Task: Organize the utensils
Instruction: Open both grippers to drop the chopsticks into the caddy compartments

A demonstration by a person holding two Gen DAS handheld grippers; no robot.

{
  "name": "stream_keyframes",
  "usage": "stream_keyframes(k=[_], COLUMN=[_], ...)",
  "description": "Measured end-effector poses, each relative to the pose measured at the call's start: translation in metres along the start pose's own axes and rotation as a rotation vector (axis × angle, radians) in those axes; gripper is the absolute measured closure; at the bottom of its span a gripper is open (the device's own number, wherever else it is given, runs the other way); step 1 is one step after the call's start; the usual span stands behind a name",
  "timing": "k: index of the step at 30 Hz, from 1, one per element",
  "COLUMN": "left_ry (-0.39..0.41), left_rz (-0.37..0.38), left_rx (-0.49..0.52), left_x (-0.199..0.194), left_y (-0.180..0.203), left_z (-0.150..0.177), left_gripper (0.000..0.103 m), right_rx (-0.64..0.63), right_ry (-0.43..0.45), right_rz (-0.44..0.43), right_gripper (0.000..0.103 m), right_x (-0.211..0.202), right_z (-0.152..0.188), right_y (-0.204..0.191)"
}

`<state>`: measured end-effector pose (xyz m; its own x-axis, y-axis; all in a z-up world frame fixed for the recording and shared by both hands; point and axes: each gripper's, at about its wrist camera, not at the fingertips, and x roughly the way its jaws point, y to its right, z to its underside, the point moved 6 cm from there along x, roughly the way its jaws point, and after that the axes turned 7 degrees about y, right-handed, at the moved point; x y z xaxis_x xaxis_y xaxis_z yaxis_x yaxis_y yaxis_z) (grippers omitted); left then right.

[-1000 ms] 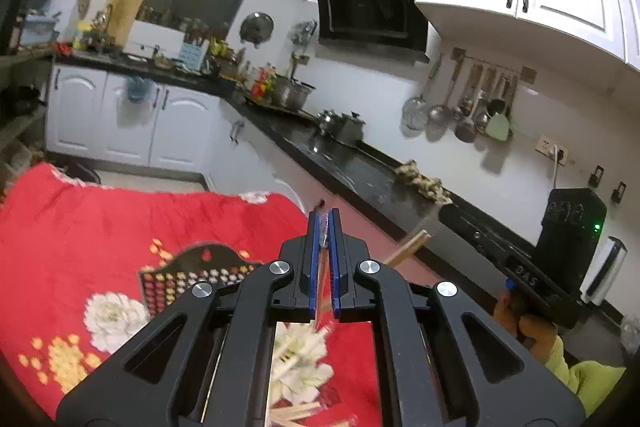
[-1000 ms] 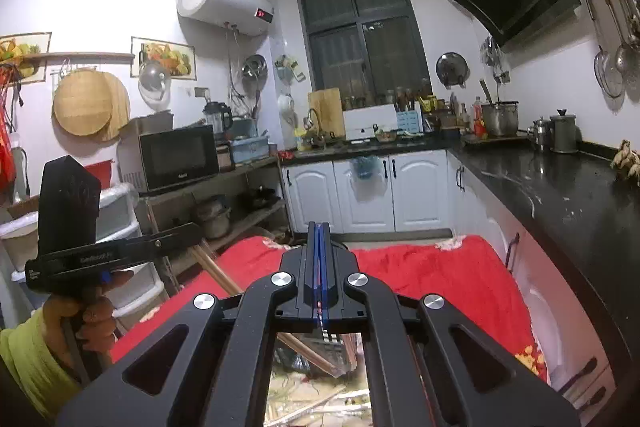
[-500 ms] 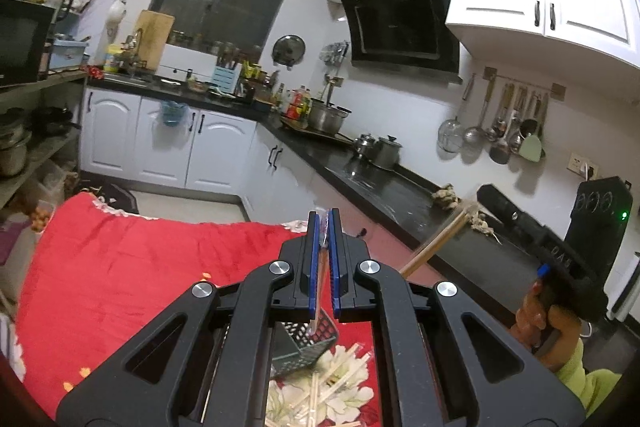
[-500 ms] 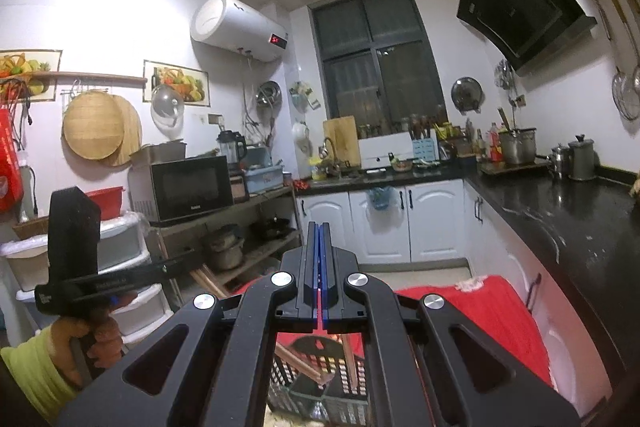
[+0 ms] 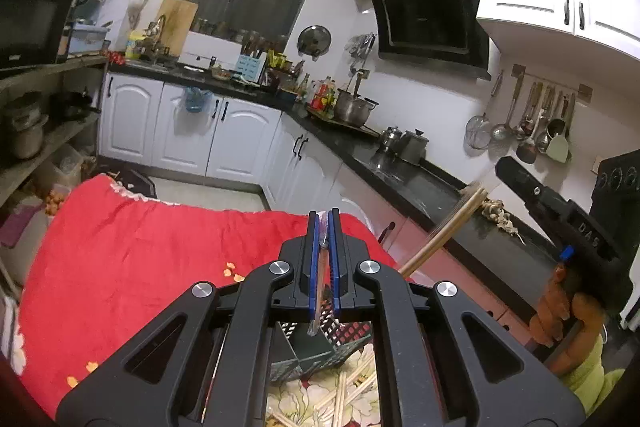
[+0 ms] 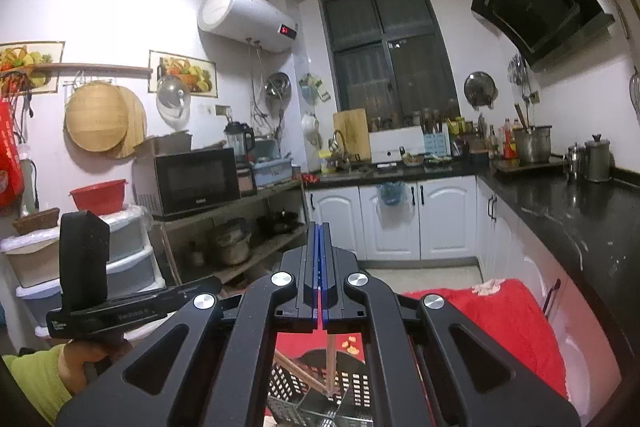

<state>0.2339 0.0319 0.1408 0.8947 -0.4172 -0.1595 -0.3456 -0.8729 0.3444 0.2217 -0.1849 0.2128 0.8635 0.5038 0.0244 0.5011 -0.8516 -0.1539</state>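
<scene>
Left wrist view: the left gripper (image 5: 324,227) has its jaws pinched on a chopstick (image 5: 320,291) that runs between the blue pads, its lower tip hanging over a dark perforated utensil basket (image 5: 316,347). The basket stands on the tabletop, which is covered by a red floral cloth (image 5: 132,267). Loose chopsticks (image 5: 348,395) lie scattered on the flowered part of the cloth just in front of the basket. At the right, the right gripper (image 5: 520,179) is held in a hand (image 5: 560,311) with a yellow-green sleeve, and a pair of chopsticks (image 5: 444,231) slants from below it toward the basket. Behind runs a black kitchen counter (image 5: 404,179) with pots, and ladles hang on the wall.

Right wrist view: the right gripper (image 6: 320,239) has its jaws pressed together, no gap showing between the blue pads. Below them a wooden chopstick (image 6: 331,363) stands nearly upright with its lower end in the utensil basket (image 6: 320,387), and a second one (image 6: 296,371) slants beside it; whether the jaws pinch them higher up I cannot tell. At the left, the left gripper (image 6: 132,311) is seen side-on, held by a hand (image 6: 80,359). The red cloth (image 6: 500,323) spreads to the right.
</scene>
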Motion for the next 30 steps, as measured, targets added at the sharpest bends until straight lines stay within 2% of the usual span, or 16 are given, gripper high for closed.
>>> stream_keyframes(k=[11, 16, 17, 20, 22, 26, 30], left_ry=[-0.031, -0.071, -0.079, -0.098, -0.107, -0.099, -0.085], left_rz=[-0.009, -0.010, -0.013, -0.029, -0.039, -0.070, -0.091], left_rx=[-0.014, -0.041, -0.046, -0.057, -0.065, -0.053, -0.026], left_x=[0.011, 0.018, 0.019, 0.021, 0.020, 0.013, 0.003], left_y=[-0.008, -0.014, -0.016, -0.023, -0.027, -0.030, -0.027], left_z=[0.028, 0.043, 0.046, 0.053, 0.057, 0.060, 0.061], left_gripper=[0.101, 0.101, 0.100, 0.091, 0.078, 0.061, 0.040], right_rx=[0.041, 0.067, 0.068, 0.056, 0.038, 0.038, 0.031], right_ry=[-0.108, -0.142, -0.149, -0.148, -0.157, -0.173, -0.182], right_rz=[0.041, 0.077, 0.087, 0.117, 0.135, 0.149, 0.172], right_gripper=[0.102, 0.101, 0.098, 0.064, 0.064, 0.063, 0.056], right_x=[0.027, 0.028, 0.027, 0.021, 0.018, 0.008, -0.004], right_z=[0.051, 0.066, 0.070, 0.078, 0.084, 0.096, 0.105], right_y=[0.023, 0.037, 0.040, 0.044, 0.047, 0.053, 0.055])
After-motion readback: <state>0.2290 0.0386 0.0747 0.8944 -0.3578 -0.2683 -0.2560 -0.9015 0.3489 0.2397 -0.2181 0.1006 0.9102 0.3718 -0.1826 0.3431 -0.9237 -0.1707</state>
